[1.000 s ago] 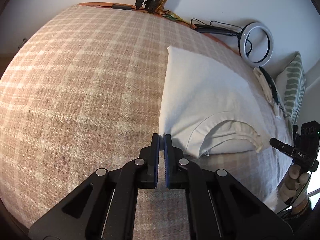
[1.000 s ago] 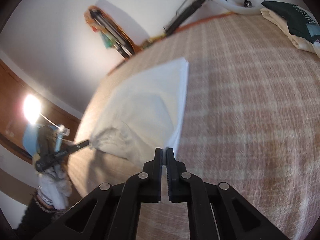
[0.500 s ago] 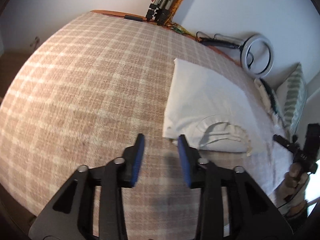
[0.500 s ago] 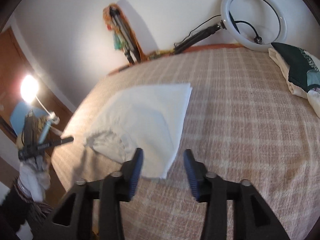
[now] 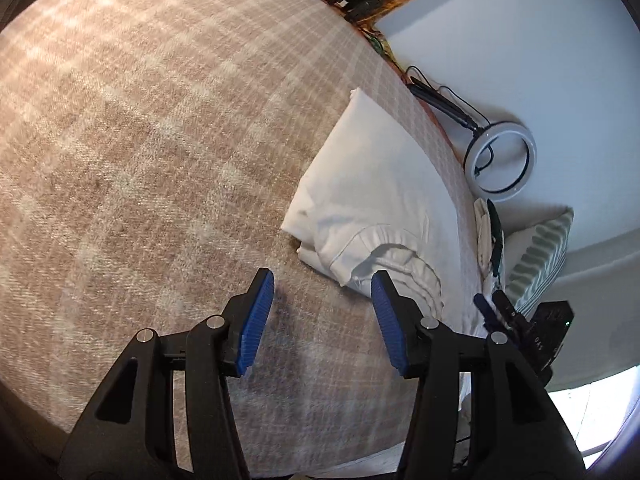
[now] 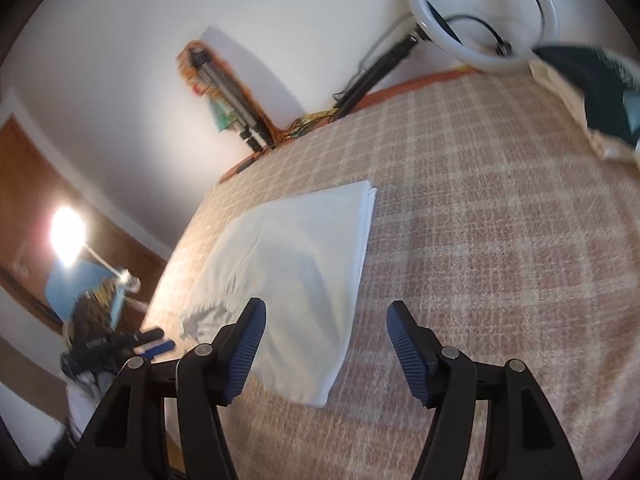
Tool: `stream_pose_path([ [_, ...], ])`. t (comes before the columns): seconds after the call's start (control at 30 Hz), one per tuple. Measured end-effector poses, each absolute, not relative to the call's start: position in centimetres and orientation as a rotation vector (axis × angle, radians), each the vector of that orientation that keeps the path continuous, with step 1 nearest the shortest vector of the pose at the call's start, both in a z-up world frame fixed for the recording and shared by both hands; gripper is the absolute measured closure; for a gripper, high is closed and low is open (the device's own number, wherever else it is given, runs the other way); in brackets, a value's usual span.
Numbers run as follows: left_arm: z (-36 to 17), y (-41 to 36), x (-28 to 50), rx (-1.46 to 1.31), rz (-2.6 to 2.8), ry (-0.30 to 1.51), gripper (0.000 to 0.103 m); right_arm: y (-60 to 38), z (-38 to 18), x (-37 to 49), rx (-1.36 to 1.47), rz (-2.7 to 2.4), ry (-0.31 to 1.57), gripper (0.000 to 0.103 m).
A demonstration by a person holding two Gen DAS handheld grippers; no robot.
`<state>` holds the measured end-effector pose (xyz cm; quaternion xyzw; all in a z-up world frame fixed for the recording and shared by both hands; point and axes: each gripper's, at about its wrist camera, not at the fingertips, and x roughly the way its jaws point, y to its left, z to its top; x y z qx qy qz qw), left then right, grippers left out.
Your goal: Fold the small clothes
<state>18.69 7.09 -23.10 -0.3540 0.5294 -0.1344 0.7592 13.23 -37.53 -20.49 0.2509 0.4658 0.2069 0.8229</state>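
Ahead of the jaws lies a soft, matt white cotton garment (image 5: 360, 184) on a coarse woven plaid blanket (image 5: 140, 140); ribbed blue rubbery pads (image 5: 256, 320) line matt black plastic fingers.

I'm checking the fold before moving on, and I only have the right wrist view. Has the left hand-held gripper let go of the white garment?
Observer: Yes. The left hand-held gripper has just been opening its jaws; they stand apart at the white garment's near edge, gripping nothing.
Operator: Is that end lying flat?
Observer: No. A curved hem shows there, with the layers under it loosely bunched.
Operator: Anything past the clothes pile?
Observer: A green-striped pillow sits right beside it.
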Motion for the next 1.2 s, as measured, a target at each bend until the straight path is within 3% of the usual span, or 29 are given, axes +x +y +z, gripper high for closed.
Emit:
stream_pose_path([
  [0.1,-23.4,6.9,19.2,-0.789,-0.283,1.152,0.051,-38.0,-21.7,14.5,0.650,0.450,1.006,0.038],
  [0.23,-24.5,6.2,20.1,-0.838,-0.282,1.179,0.051,-37.7,-23.1,16.2,0.714,0.474,1.030,0.051],
  [0.37,-24.6,5.2,21.0,-0.840,-0.284,1.168,0.051,-36.9,-24.9,17.8,0.740,0.486,1.061,0.053],
  [0.43,-24.8,5.1,21.5,-0.855,-0.290,1.165,0.051,-36.6,-25.5,18.5,0.757,0.491,1.066,0.061],
  [0.83,-25.1,2.6,24.8,-0.854,-0.277,1.123,0.052,-35.1,-26.4,23.2,0.833,0.551,1.061,0.070],
  [0.9,-25.0,1.9,25.4,-0.828,-0.262,1.118,0.063,-34.8,-26.3,23.7,0.832,0.555,1.064,0.071],
  [1.0,-24.8,1.2,26.1,-0.777,-0.237,1.116,0.081,-34.5,-26.4,24.4,0.835,0.541,1.072,0.081],
  [1.2,-23.0,-1.3,26.3,-0.572,-0.228,1.049,0.091,-33.3,-24.8,24.7,0.733,0.482,1.057,0.096],
])
